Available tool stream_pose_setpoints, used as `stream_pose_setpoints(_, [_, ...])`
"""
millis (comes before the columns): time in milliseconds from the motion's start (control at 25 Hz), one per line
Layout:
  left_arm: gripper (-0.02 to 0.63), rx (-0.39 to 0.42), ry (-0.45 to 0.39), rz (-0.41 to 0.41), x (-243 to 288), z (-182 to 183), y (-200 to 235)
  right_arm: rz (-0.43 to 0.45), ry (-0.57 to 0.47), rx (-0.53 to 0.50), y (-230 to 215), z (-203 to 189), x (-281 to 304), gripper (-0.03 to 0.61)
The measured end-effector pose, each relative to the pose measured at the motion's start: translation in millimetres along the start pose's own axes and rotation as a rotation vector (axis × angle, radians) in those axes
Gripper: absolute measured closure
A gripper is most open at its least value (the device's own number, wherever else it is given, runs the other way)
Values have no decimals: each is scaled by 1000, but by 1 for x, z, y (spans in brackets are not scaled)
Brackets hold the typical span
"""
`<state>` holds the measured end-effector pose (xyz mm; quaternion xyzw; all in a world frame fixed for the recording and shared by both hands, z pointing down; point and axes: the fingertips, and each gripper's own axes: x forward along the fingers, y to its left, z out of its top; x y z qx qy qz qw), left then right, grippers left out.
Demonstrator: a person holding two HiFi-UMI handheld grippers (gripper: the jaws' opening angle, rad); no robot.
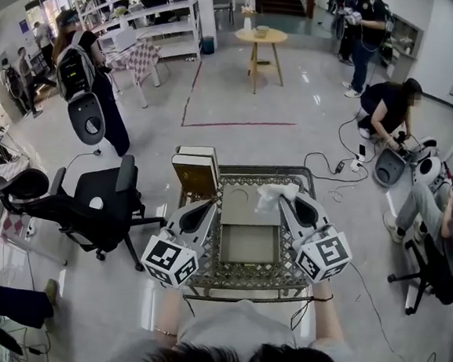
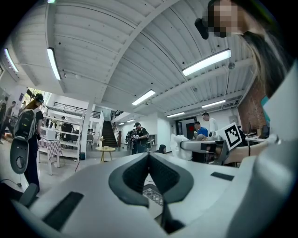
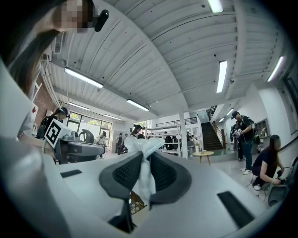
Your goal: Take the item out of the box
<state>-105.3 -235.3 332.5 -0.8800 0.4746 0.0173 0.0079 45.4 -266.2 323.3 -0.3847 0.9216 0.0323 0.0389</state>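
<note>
1. Saw right gripper [image 3: 142, 160] clamped on a white crumpled item [image 3: 139, 145]. Pads pinched its lower part, and the bunched top stuck out above the jaws.
2. Placed that item, per head view, up in the air over the rear-right corner of the cardboard box [image 1: 248, 247], above the back flap and out of the cavity.
3. Found the box cavity bare in head view, with flaps open. Box sat around the middle of the mesh-top table [image 1: 285, 280].
4. Saw left gripper [image 2: 149, 160] with jaws closed pad to pad and nothing between them.
5. Located left gripper at the box's left side, tips near the left rear corner. Could not tell whether they touched the box.
6. Noted both grippers angled inward and away from the person, marker cubes nearest the body. Grippers well apart, with the box between them.
7. Confirmed from left gripper view: right gripper off to the right, raised, with the white item at its tip.
8. Spotted a brown flat box [image 1: 194, 169] at the table's rear-left corner, just behind the left gripper's tips.
9. Noted a black office chair [image 1: 91, 200] left of the table and a round wooden table [image 1: 260, 36] far across the floor. Saw people standing and crouching around the room.
</note>
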Motion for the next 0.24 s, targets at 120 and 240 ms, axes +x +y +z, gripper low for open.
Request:
stream_pose_setpoints(120, [597, 1, 4, -6, 2, -2, 0, -3, 0, -1, -2, -1, 0, 508])
stream_pose_setpoints(240, [597, 2, 2, -12, 4, -2, 0, -8, -2, -2, -3, -2, 1, 508])
